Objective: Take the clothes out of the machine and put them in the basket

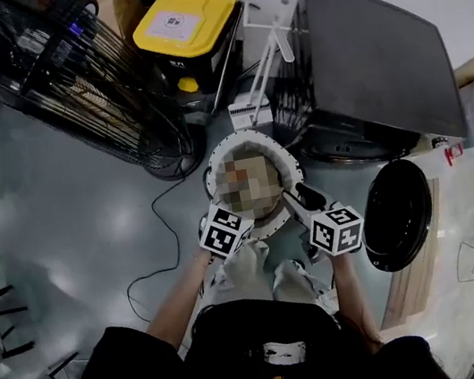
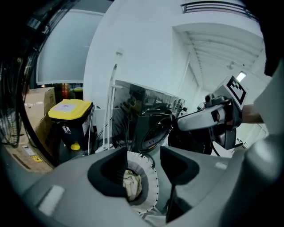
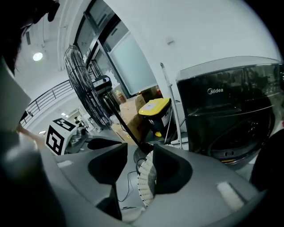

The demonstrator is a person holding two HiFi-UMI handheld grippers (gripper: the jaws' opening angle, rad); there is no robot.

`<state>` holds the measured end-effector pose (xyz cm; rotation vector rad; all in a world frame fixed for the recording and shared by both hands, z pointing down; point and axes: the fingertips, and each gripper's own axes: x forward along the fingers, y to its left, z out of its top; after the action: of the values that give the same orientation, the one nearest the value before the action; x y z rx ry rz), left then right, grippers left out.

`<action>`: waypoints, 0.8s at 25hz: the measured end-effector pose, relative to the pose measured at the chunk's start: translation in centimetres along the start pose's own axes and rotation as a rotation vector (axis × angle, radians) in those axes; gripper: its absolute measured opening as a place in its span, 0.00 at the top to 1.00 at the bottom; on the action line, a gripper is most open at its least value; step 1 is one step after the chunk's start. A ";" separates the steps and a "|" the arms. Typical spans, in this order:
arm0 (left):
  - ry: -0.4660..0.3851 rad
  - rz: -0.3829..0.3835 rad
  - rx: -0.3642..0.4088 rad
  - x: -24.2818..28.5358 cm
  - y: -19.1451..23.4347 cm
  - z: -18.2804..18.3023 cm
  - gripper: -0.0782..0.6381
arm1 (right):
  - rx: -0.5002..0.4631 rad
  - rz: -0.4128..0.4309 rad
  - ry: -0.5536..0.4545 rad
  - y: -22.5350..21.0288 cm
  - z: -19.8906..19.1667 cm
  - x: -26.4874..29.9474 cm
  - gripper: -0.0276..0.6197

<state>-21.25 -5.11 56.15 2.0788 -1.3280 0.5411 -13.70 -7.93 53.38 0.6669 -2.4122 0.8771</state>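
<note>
From the head view, one white round basket (image 1: 284, 159) sits on the floor at the centre. One black washing machine (image 1: 373, 60) stands at 2 o'clock from it, with its round door (image 1: 396, 215) swung out at 4 o'clock. One yellow-lidded bin (image 1: 182, 21) stands at 12 o'clock and one big wire fan (image 1: 61, 65) at 10 o'clock. Both marker cubes hover at the basket's near rim, at 6 o'clock.

What lies inside the basket cannot be made out from the head view. The left gripper view shows it: one crumpled cream cloth (image 2: 132, 182) lies in the basket, seen through the gap of the left hand-held gripper (image 2: 143, 170). That gripper's jaws are spread with nothing pinched. The same view catches the other hand-held gripper at 2 o'clock.

The right gripper view shows only the basket's slotted rim. It sits in the gap of the right hand-held gripper (image 3: 140, 167), whose jaws are also spread and empty. The left cube is at 9 o'clock.
</note>
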 end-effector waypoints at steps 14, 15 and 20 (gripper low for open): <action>-0.180 0.050 0.005 -8.6 -9.6 3.6 0.60 | -0.078 0.139 -0.158 5.8 3.4 -10.8 0.76; -0.192 0.054 0.008 -9.2 -10.6 3.7 0.60 | -0.079 0.145 -0.170 6.1 3.1 -11.9 0.76; -0.255 0.093 0.022 -11.5 -14.9 3.9 0.63 | -0.086 0.167 -0.213 6.7 1.2 -16.9 0.77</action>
<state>-12.40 4.52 42.13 2.1674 -1.5749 0.3378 -5.07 0.35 39.71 0.5569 -2.7117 0.7959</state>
